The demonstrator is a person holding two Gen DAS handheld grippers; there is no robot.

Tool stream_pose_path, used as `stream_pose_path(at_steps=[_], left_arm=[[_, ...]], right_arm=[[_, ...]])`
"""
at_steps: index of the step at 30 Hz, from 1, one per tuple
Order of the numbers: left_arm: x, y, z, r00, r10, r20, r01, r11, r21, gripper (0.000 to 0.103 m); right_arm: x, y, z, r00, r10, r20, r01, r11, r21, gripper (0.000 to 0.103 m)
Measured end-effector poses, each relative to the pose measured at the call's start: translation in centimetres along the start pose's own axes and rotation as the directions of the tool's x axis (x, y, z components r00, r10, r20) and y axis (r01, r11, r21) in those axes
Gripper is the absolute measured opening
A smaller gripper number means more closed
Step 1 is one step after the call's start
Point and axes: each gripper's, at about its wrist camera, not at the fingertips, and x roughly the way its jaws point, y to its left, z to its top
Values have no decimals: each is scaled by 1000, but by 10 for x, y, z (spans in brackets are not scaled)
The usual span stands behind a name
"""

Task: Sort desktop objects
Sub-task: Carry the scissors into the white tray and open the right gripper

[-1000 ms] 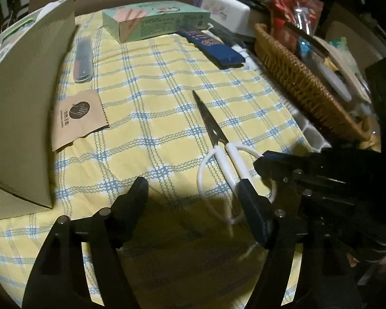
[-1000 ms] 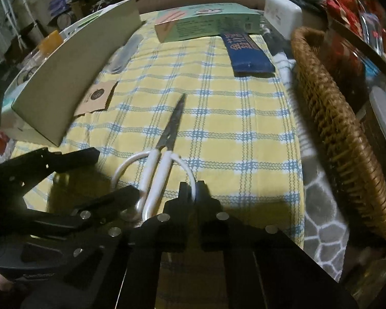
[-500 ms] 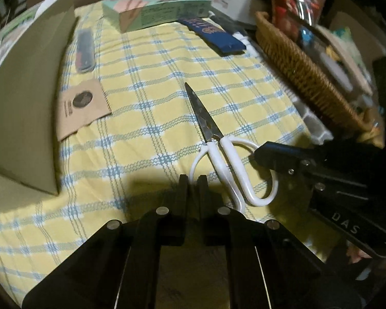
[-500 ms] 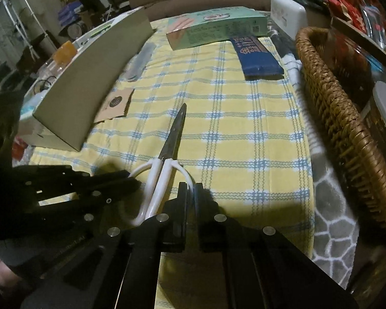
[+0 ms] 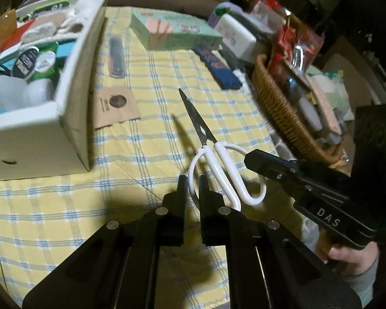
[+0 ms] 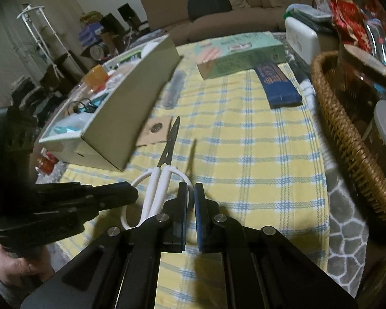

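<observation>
Scissors [image 5: 220, 159] hanging clear of cloth, each white loop clenched by left gripper [image 5: 192, 180] and right gripper [image 6: 191, 193], needing level, matched carrying.

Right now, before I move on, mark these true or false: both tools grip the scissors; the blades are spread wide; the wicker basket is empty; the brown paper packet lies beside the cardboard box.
1. Both tools grip the white-handled scissors. True: the left tool and the right tool each pinch a handle loop.
2. The blades are spread wide. False: they lie closed together.
3. The brown wicker basket is empty. False: it is full of packets and other items.
4. The brown paper packet lies beside the open cardboard box. True.
</observation>
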Motion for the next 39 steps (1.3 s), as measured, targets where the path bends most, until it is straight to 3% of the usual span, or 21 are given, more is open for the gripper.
stream_pose_path(at_steps=[6, 13, 19, 24, 29, 34, 39], left_arm=[[-35, 10, 11, 998, -16, 57, 17, 1000, -25, 7], [-91, 48, 38, 988, -8, 152, 17, 998, -53, 7], [-112, 103, 74, 985, -1, 174, 16, 996, -82, 7], [-92, 145, 101, 991, 37, 127, -26, 996, -91, 7], [-58, 171, 108, 998, 51, 42, -47, 995, -87, 7], [-48, 171, 104, 999, 45, 15, -44, 997, -68, 7], [-51, 163, 96, 999, 47, -19, -48, 997, -55, 7]], right_arm=[[-27, 41, 21, 993, 3, 121, 6, 997, -71, 5], [-31, 96, 68, 983, 65, 169, -41, 989, -145, 5], [-4, 141, 111, 979, 97, 182, -62, 980, -190, 5], [46, 154, 132, 983, 99, 156, -74, 985, -158, 5], [96, 150, 130, 996, 49, 72, -39, 990, -137, 6], [111, 153, 123, 999, -25, 27, 30, 981, -191, 7], [106, 150, 120, 999, -30, -16, 26, 980, -196, 7]])
